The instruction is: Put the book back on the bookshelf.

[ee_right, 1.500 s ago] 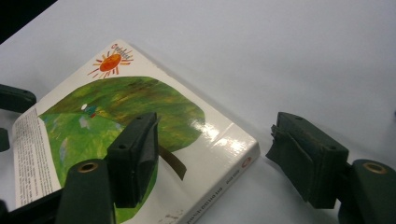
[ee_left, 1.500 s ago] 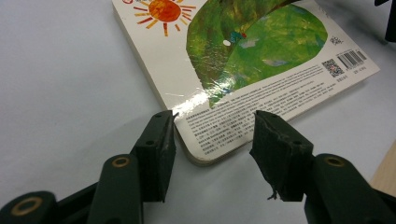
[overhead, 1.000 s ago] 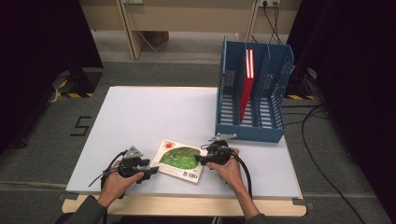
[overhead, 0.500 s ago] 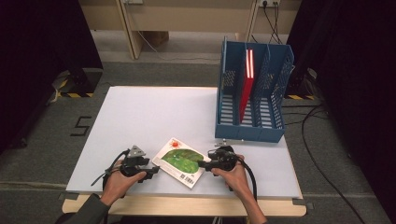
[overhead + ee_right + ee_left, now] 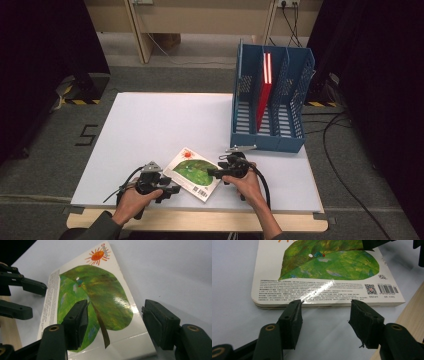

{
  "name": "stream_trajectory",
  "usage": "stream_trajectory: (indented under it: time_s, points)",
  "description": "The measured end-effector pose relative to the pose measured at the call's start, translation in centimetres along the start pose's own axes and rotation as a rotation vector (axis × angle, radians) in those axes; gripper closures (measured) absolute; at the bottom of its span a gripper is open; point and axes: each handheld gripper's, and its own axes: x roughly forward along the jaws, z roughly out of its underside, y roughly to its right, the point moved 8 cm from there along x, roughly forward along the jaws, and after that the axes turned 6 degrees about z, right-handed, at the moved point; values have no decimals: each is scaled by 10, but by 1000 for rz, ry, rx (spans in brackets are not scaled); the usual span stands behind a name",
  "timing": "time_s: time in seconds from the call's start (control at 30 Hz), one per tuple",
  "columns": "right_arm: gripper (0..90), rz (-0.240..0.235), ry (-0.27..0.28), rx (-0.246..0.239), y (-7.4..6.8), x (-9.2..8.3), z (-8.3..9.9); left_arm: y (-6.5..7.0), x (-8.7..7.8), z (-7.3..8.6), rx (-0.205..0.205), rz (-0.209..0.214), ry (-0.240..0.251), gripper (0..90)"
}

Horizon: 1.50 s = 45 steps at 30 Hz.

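A picture book [image 5: 192, 172] with a green leaf and an orange sun on its cover lies flat near the table's front edge. My left gripper [image 5: 172, 191] points at its near-left edge. In the left gripper view the book [image 5: 324, 272] lies just beyond the left gripper [image 5: 325, 312], whose jaws have just been closing with nothing between them. My right gripper [image 5: 212, 172] hovers over the book's right corner. In the right gripper view the right gripper [image 5: 115, 315] straddles the book [image 5: 100, 297] edge, one jaw above the cover and one past it. Its jaws have narrowed slightly without pressing.
A blue file rack [image 5: 270, 125] stands at the table's right back, a red book [image 5: 262, 95] upright in it. The white table [image 5: 160, 125] stretches left and back. Its wooden front edge [image 5: 412, 305] runs close to the book.
The book has turned a little on the table, its barcode corner swinging toward the front edge. Both hands have stayed almost in place.
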Motion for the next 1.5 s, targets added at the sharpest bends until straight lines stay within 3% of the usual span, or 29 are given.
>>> stream_trajectory:
  time_s: [0.2,0.3,0.37,0.5,0.63,0.8,0.9,1.07,1.27,1.37,1.5]
  points:
    - [407,1,1,53,-2,2,-3,0,1,0,12,-25,11,456]
    - [437,-40,13,86,-11,5,-5,2,3,0,38,-58,9,449]
    - [446,-24,-6,65,-15,6,-5,2,4,0,41,-70,15,450]
    - [466,-18,-3,87,-15,6,-6,2,4,0,36,-69,11,453]
    - [501,-10,1,73,-12,7,-6,1,4,0,37,-66,11,463]
    - [471,8,1,40,-9,5,-4,1,3,0,29,-58,7,471]
    - [455,14,-9,37,-9,3,-2,8,2,3,29,-23,-12,468]
    - [439,9,-30,16,-13,3,2,18,5,6,38,-6,-27,470]
    - [405,24,-41,26,-17,5,0,19,6,4,26,-7,-18,469]
    - [400,7,-35,66,-16,5,-1,19,7,5,43,-23,-18,470]
    - [418,-5,-22,58,-20,1,-4,19,8,4,52,-35,-18,474]
